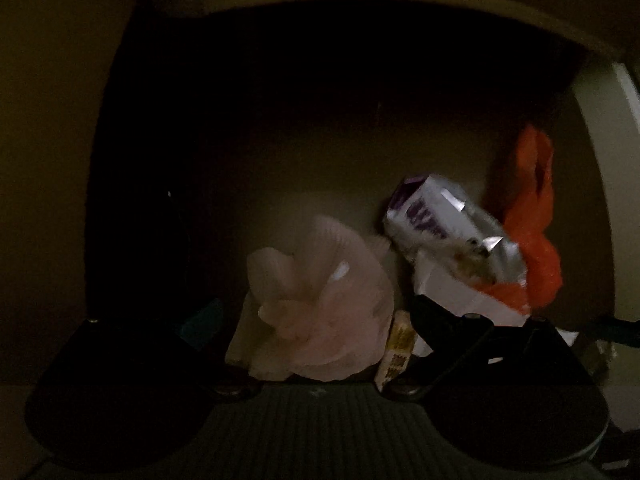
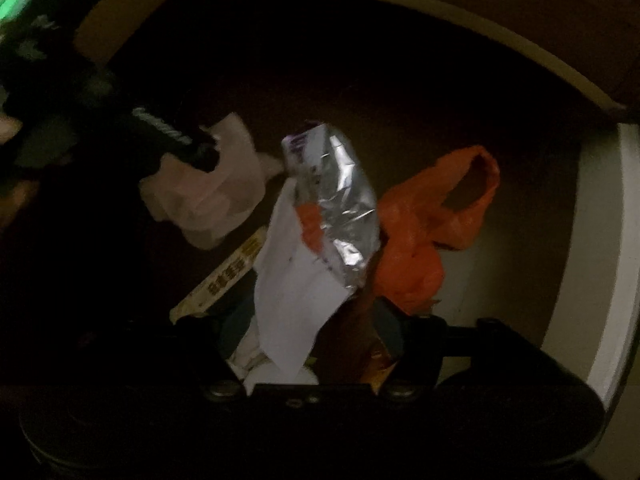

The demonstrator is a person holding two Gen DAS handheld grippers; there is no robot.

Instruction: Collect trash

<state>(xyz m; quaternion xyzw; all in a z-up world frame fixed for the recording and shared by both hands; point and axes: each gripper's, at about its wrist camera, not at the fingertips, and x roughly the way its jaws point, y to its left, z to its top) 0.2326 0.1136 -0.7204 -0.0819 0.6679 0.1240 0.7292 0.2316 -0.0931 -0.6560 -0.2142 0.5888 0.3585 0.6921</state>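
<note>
Right wrist view: right gripper (image 2: 320,320) apparently clamps white paper (image 2: 292,300) and foil wrapper (image 2: 340,200); left gripper (image 1: 320,320) grip unclear

My left gripper (image 1: 316,312) has its fingers set apart, teal pad (image 1: 202,322) on the left one, and a pink wad (image 1: 320,300) fills the gap. Too dark to tell if it's clamped. From the right wrist it reaches in from upper left. My right gripper (image 2: 308,328) has fingers apart with white paper (image 2: 292,292) between; grip unclear.
</note>
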